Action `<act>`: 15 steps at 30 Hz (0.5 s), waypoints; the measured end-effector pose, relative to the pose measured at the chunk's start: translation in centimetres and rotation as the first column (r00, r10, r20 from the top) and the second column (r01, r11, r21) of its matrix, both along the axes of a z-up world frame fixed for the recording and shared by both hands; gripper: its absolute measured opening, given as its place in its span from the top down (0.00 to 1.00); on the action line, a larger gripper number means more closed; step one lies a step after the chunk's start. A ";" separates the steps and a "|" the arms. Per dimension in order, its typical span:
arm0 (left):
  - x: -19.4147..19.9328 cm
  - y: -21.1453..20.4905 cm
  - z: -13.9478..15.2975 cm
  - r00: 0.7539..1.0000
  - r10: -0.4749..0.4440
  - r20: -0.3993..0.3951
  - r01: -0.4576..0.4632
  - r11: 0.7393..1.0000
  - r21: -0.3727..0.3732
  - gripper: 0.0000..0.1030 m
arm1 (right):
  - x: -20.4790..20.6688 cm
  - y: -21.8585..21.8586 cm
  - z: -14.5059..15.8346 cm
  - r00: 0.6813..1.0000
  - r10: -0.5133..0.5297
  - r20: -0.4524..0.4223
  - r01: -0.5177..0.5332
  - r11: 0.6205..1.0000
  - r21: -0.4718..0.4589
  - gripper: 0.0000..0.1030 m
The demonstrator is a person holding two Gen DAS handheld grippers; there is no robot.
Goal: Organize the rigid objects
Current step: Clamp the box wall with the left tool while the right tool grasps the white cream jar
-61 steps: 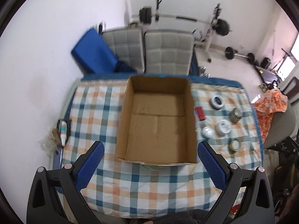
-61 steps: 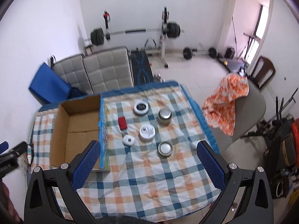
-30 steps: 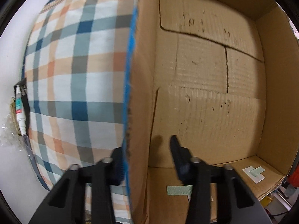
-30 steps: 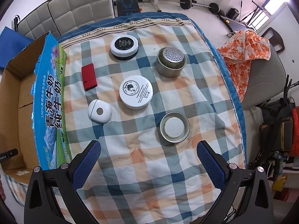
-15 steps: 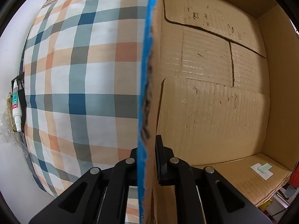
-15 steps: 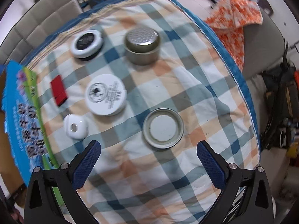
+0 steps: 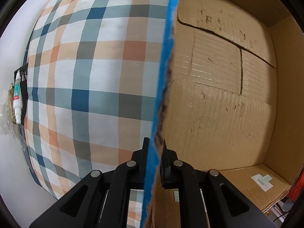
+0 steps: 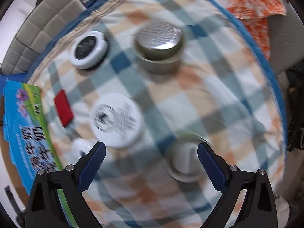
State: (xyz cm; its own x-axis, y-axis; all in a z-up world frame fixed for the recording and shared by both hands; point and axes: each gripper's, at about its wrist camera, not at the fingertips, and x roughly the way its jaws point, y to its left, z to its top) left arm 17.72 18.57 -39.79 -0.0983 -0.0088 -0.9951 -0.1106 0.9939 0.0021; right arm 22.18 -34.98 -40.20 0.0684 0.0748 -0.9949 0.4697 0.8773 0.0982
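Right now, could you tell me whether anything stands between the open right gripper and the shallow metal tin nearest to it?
Nothing visible does. The right gripper is open and the shallow metal tin lies on the checked cloth just ahead, partly between the jaws. The white round lid sits off to the left, out of that path.

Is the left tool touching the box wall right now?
Touching. The left wrist view shows the left tool shut on the cardboard box's blue-faced side wall, one finger on each face with no gap.
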 end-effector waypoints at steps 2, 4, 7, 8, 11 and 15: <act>0.1 -0.1 0.1 1.000 0.008 -0.001 -0.008 1.000 0.002 0.94 | 1.0 0.3 -0.7 1.000 0.003 -0.011 -0.003 1.000 0.026 0.05; 0.1 -0.3 0.2 1.000 0.004 -0.001 -0.004 1.000 0.013 0.94 | 2.2 0.7 -1.8 0.999 0.010 -0.033 -0.008 0.998 0.062 0.11; 0.1 -0.6 0.4 1.000 -0.001 0.002 0.001 1.000 0.024 0.93 | 3.5 1.5 -3.1 0.997 0.045 -0.067 -0.040 0.997 0.069 0.19; 0.1 -0.7 0.5 1.000 -0.001 0.004 0.000 1.000 0.025 0.93 | 4.3 1.9 -3.4 0.996 0.054 -0.076 -0.048 0.996 0.071 0.24; 0.0 -1.2 0.3 1.000 -0.007 0.012 0.006 1.000 0.027 0.94 | 5.3 2.6 -4.7 0.988 0.080 -0.132 -0.075 0.996 0.043 0.32; 0.0 -1.5 0.4 1.000 -0.016 0.017 0.016 1.000 0.027 0.94 | 5.5 3.0 -5.2 0.986 0.085 -0.144 -0.083 0.996 0.016 0.32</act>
